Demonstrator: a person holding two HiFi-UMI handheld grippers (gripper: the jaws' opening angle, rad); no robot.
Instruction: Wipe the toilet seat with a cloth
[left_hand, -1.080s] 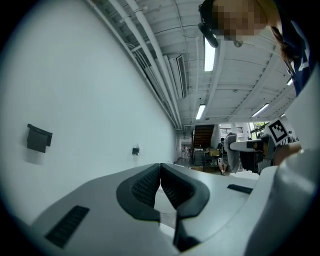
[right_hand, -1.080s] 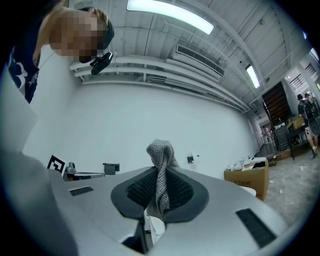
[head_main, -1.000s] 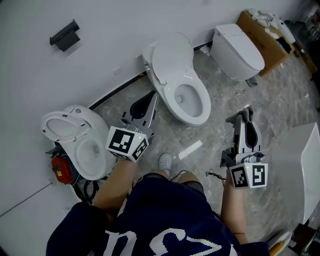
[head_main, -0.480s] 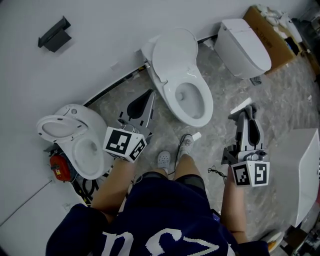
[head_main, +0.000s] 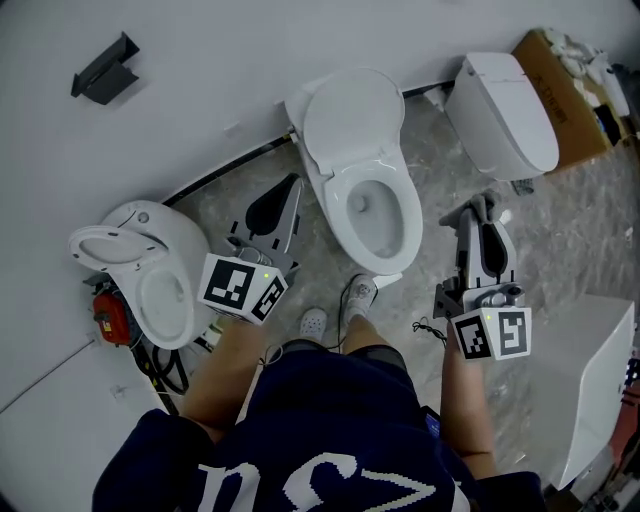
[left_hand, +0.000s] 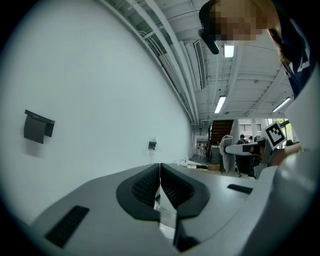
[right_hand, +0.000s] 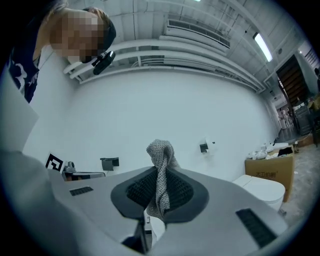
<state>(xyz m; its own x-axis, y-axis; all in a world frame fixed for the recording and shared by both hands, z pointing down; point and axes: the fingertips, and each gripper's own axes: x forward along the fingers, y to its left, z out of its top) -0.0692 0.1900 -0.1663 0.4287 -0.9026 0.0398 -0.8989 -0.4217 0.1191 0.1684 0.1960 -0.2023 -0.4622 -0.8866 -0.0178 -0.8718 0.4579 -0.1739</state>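
Holding: right gripper (head_main: 479, 212) clamps cloth (right_hand: 160, 152), beside and clear of the seat (head_main: 337, 222).
Left gripper (left_hand: 160, 186): closed, empty.
Progress: cloth in hand; wiping apparently not started, all left.

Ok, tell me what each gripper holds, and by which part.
Right gripper: a grey cloth, pinched at a bunched fold, one end poking past the jaws. Left gripper: shut, empty.

Shoe (head_main: 362, 292) newly beside toilet (head_main: 365, 170) base
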